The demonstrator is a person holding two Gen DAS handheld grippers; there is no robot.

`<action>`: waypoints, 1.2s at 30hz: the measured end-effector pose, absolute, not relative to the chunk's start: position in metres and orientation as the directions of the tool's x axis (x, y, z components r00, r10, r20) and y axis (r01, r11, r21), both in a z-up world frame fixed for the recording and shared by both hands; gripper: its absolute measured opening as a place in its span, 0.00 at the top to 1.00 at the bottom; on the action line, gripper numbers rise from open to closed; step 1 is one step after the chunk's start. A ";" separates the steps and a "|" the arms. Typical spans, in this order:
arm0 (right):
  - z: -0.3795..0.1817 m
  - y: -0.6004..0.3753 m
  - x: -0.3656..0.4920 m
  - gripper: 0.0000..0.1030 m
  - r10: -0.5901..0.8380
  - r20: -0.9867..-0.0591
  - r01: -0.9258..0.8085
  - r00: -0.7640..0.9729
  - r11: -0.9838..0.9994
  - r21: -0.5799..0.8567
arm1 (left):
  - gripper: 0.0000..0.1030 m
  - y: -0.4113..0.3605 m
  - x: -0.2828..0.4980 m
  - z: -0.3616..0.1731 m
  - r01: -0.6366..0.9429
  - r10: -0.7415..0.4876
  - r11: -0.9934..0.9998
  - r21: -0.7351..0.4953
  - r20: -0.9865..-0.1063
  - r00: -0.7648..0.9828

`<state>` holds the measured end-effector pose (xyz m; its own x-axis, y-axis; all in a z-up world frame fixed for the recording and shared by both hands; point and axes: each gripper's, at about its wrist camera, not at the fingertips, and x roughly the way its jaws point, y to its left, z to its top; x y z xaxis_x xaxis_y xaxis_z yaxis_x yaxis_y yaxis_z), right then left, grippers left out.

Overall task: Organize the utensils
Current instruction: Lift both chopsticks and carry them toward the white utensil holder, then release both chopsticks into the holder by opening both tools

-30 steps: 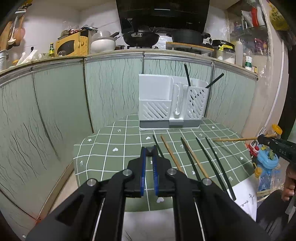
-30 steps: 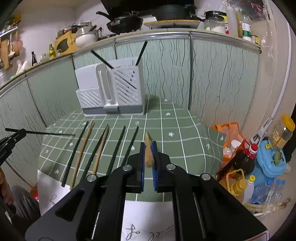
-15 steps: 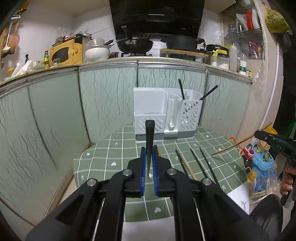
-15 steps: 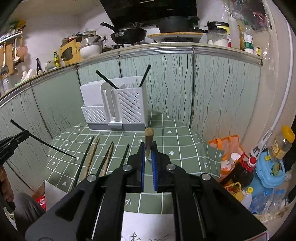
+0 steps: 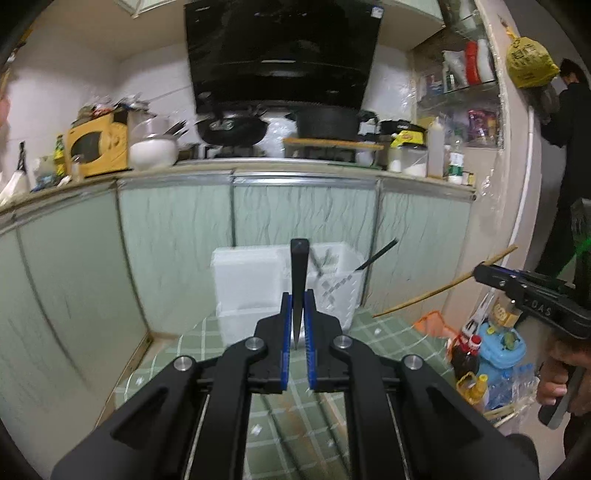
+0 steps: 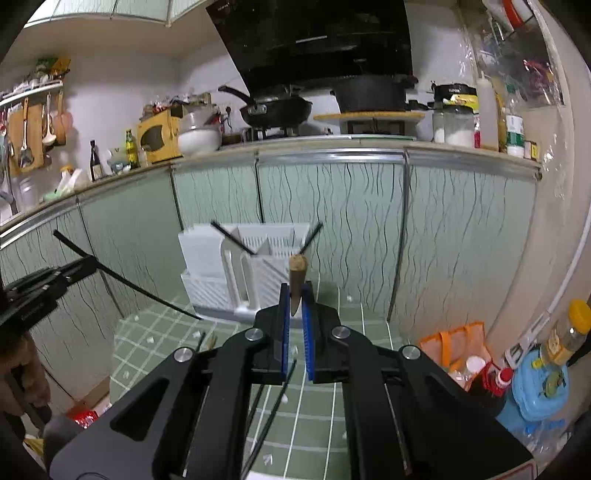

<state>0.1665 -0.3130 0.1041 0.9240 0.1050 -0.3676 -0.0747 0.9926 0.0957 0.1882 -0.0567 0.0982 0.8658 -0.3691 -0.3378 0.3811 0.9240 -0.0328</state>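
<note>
Carry step, judging by the lift: left gripper [image 5: 296, 306] clamps 1 black chopstick [image 5: 297, 269], right gripper [image 6: 295, 301] clamps 1 wooden chopstick [image 6: 296, 275], both above the near table [image 6: 369, 354], next needs tips lined over the far white holder [image 6: 218, 266] w/ 2 black sticks inside.

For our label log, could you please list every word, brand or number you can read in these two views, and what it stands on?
"DAS": on the side of the right tool, in the left wrist view; the first letter is uncertain.
Yellow bag: dark print, too blurred to read.
Range hood sticker: too small to read.
Green-labelled bottle on the counter: print too small to read.
</note>
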 end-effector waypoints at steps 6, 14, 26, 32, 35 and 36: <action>0.128 -0.313 0.193 0.94 0.138 -0.359 -0.109 0.923 0.989 0.102 | 0.94 -0.094 0.214 0.126 0.430 -0.415 0.903 -0.020 -0.308 0.856; 0.152 -0.313 0.233 0.94 0.154 -0.353 -0.128 0.923 0.987 0.095 | 0.94 -0.121 0.253 0.149 0.465 -0.452 0.885 -0.025 -0.282 0.846; 0.138 -0.312 0.300 0.94 0.157 -0.424 -0.125 0.892 0.987 0.101 | 0.94 -0.137 0.323 0.129 0.471 -0.451 0.881 -0.045 -0.384 0.806; 0.131 -0.319 0.308 0.27 0.125 -0.425 -0.086 0.896 0.990 0.108 | 0.07 -0.124 0.327 0.123 0.395 -0.373 0.918 -0.019 -0.379 0.847; 0.128 -0.322 0.302 0.15 0.107 -0.424 -0.070 0.899 0.992 0.102 | 0.07 -0.115 0.324 0.122 0.374 -0.349 0.927 -0.010 -0.382 0.856; 0.126 -0.323 0.299 0.12 0.103 -0.425 -0.068 0.899 0.993 0.096 | 0.07 -0.109 0.323 0.120 0.361 -0.341 0.932 -0.022 -0.387 0.856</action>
